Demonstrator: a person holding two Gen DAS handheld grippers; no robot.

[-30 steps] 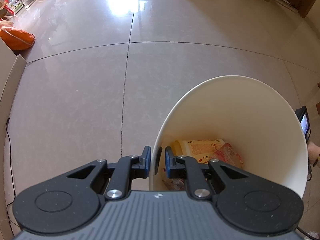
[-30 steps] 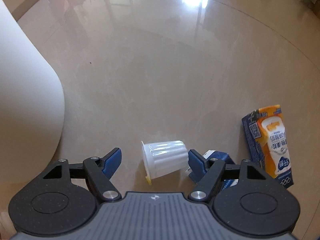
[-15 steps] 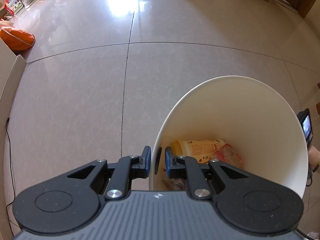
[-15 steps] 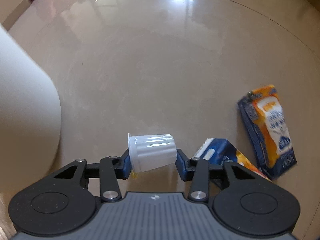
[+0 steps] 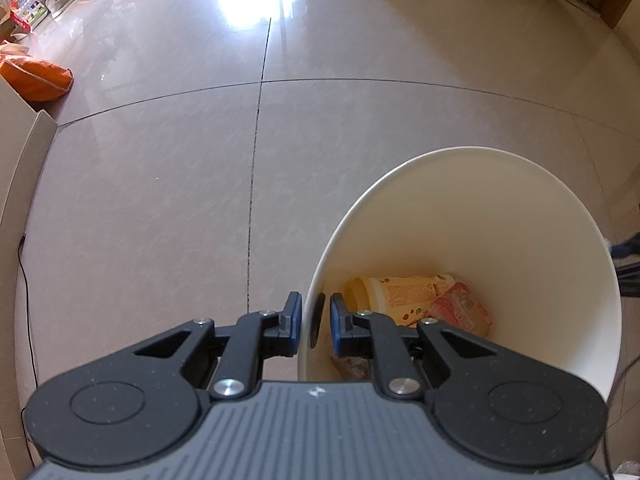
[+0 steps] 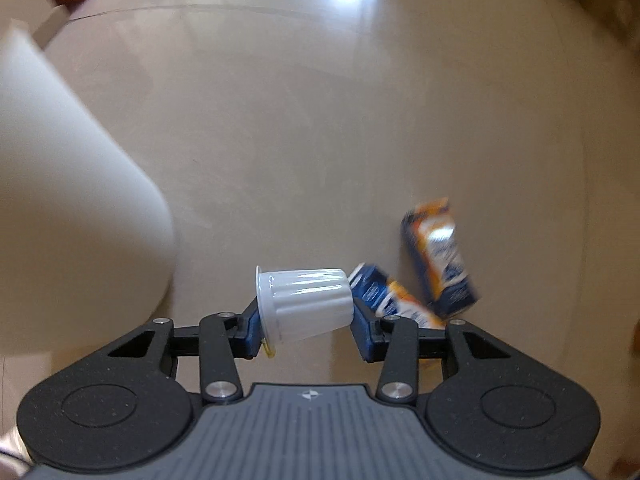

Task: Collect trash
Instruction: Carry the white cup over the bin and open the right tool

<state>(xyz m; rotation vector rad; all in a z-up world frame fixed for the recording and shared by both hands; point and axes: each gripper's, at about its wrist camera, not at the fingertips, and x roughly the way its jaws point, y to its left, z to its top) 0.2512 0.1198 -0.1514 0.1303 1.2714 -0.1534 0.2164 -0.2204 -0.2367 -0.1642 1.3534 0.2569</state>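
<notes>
My left gripper (image 5: 315, 319) is shut on the near rim of a white trash bin (image 5: 520, 216), one finger inside and one outside. Inside the bin lie a yellow wrapper (image 5: 396, 294) and a reddish packet (image 5: 464, 308). In the right wrist view, my right gripper (image 6: 306, 320) is shut on a white ribbed plastic cup (image 6: 306, 302), held sideways above the floor. Two blue-and-orange drink cartons lie on the floor to the right, one (image 6: 394, 300) close by and one (image 6: 440, 256) farther out. The bin's outer wall (image 6: 72, 184) fills the left of that view.
Glossy beige tile floor (image 5: 160, 200) spreads ahead. An orange bag (image 5: 34, 78) and a cardboard box edge (image 5: 20, 168) sit at the far left, with a black cable (image 5: 24, 280) along it. Toys and boxes line the far wall.
The right gripper closed on the white cup and lifted it off the floor, drifting left toward the bin. The left gripper kept its hold on the bin rim.
</notes>
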